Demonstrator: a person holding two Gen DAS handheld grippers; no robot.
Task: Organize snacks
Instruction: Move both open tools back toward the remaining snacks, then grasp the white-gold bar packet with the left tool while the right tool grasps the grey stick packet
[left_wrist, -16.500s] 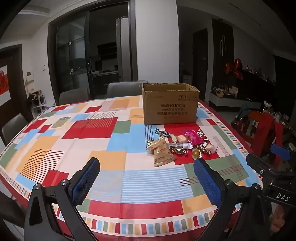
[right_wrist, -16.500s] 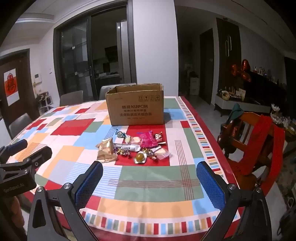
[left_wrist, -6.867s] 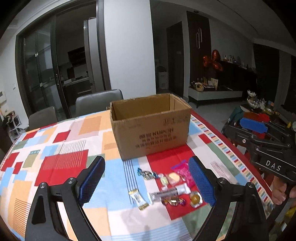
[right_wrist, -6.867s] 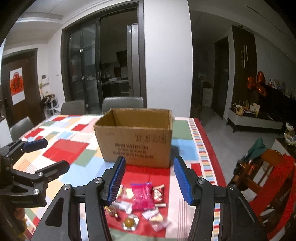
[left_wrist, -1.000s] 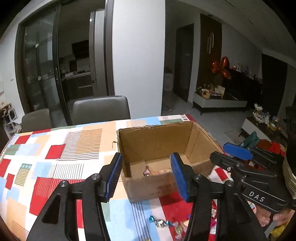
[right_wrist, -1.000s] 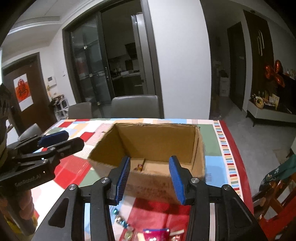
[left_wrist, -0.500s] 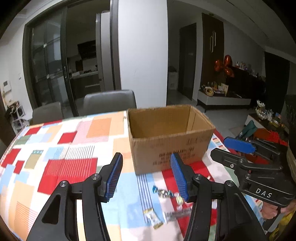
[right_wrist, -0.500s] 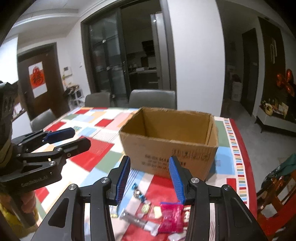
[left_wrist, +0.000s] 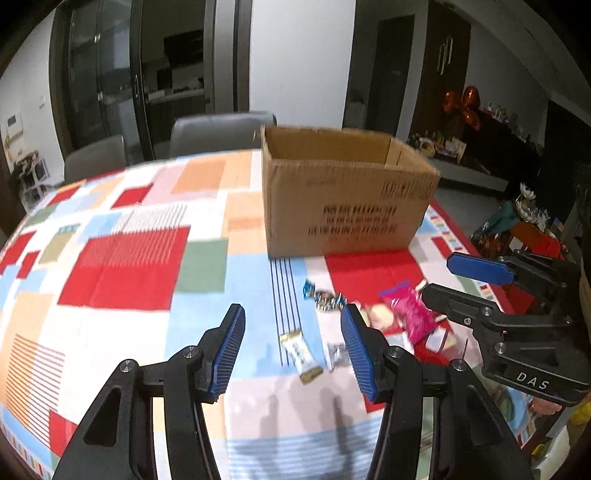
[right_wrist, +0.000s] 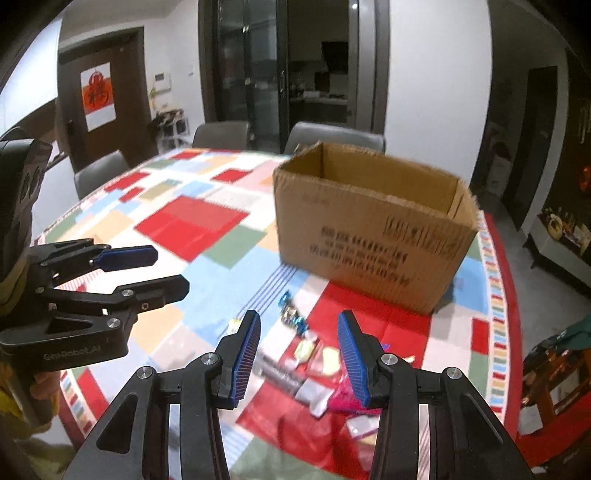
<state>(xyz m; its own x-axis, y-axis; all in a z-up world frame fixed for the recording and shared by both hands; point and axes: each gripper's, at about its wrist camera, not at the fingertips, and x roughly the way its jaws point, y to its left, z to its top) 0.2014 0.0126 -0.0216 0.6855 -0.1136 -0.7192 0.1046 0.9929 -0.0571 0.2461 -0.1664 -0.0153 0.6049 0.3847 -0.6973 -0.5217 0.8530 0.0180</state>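
Observation:
An open cardboard box (left_wrist: 347, 199) stands on the patchwork tablecloth (left_wrist: 122, 266); it also shows in the right wrist view (right_wrist: 373, 229). Small wrapped snacks lie in front of it: a pink packet (left_wrist: 408, 312), a blue-ended candy (left_wrist: 323, 297), a gold-edged white packet (left_wrist: 300, 355). My left gripper (left_wrist: 291, 349) is open and empty, hovering above the white packet. My right gripper (right_wrist: 299, 354) is open and empty above the snack pile (right_wrist: 314, 369). The right gripper also shows in the left wrist view (left_wrist: 480, 284), and the left gripper in the right wrist view (right_wrist: 147, 271).
Grey chairs (left_wrist: 221, 133) stand behind the table, with glass doors beyond. A wooden chair with red cloth (right_wrist: 561, 362) stands at the right table edge. The tablecloth's left half (right_wrist: 177, 221) holds no objects.
Both grippers have come down from above the box toward the snacks in front of it. The box now sits farther away and higher in both views.

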